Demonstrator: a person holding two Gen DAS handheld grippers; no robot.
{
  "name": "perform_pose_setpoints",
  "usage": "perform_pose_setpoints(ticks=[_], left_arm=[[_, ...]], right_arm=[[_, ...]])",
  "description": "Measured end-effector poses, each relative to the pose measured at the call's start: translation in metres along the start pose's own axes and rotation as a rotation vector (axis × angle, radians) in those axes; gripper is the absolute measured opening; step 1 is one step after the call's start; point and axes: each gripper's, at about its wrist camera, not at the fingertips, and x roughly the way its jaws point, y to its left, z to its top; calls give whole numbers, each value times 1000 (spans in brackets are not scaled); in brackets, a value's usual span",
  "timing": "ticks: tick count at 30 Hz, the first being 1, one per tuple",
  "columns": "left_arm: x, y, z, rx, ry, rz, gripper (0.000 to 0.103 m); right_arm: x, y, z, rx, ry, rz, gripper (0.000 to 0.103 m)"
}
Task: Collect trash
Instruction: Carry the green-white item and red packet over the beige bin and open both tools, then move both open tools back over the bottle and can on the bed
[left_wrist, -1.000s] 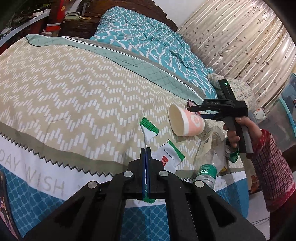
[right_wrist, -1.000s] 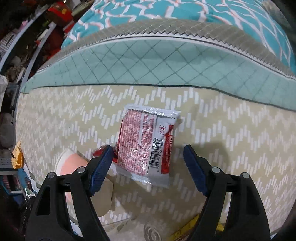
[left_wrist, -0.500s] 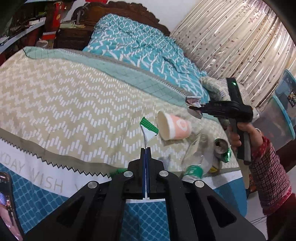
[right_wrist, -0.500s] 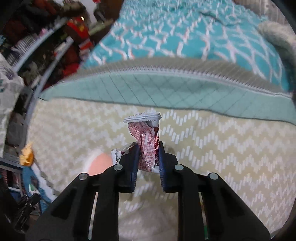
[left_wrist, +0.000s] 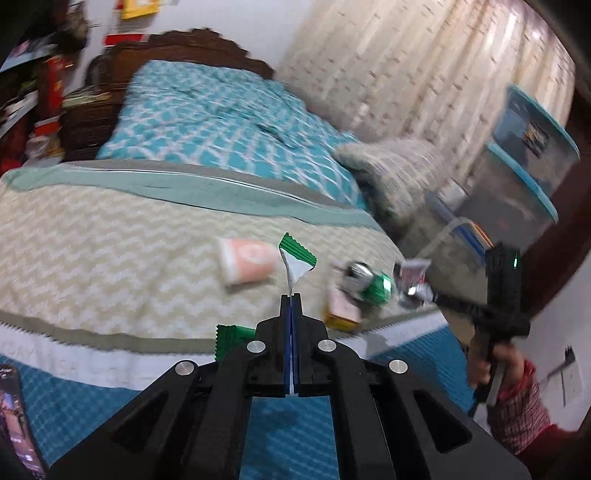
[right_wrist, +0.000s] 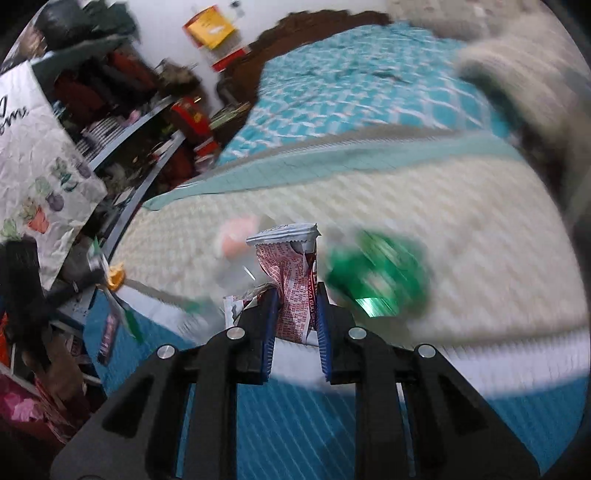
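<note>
My left gripper (left_wrist: 291, 301) is shut on a green and white wrapper (left_wrist: 295, 260) and holds it above the bed's near edge. My right gripper (right_wrist: 295, 291) is shut on a crumpled red and white wrapper (right_wrist: 290, 269), lifted off the bed; it shows in the left wrist view (left_wrist: 415, 284) at the right. On the beige blanket (left_wrist: 92, 258) lie a pink paper cup (left_wrist: 247, 260) on its side, a crushed green can (left_wrist: 369, 282) and a small yellow and pink box (left_wrist: 341, 310). The right wrist view is blurred.
A teal quilt (left_wrist: 221, 122) covers the far half of the bed, with a grey pillow (left_wrist: 391, 173) at its right. Stacked plastic bins (left_wrist: 517, 177) stand right of the bed. Cluttered shelves (right_wrist: 122, 122) line the left side.
My right gripper closed on the red and white wrapper, lifted it and pulled back off the bed to the right. My left gripper pulled back and turned right with its wrapper.
</note>
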Motion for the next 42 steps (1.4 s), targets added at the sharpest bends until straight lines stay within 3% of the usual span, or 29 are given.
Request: perform_pose_setpoints(ticks=[5,9,16,22,23,24,25,26,27,31,34,42], left_arm=[[56,-86,3,147,110,-78,0],[111,-174,10,290,189,-171,0],[214,-324,12,443,287,-319,0],[297,-423,5,501,350,-373,0],[305,-431,3,502,359,-377,0],[318,-439,-1,501,372,-379,2],[329,-444,-8,500,386,-374,4],[340,-449,-13,501,406,-367,15],[352,-455,-20,508,430,-354,23],[373,-454,-35,520,466,-316,23],[370,-443,-32,501,465,-312,41],[292,-384,-19,513,341,-355,47]], right_arm=[[-60,-76,-65,163,-101,-73,22],[-114,-148,-94,297,-208,-177,22],[-177,-261,-109,444,-302,-360,22],[-184,-307,-109,474,-284,-452,25],[-183,-314,-109,475,-276,-457,34],[-180,-322,-109,480,-264,-463,58],[-178,-327,-110,485,-259,-467,73],[-175,-328,-110,482,-274,-478,82],[-175,-329,-110,475,-277,-487,81],[-181,-325,-113,461,-313,-485,79],[-186,-319,-113,452,-335,-484,79],[-233,-278,-125,447,-478,-472,79]])
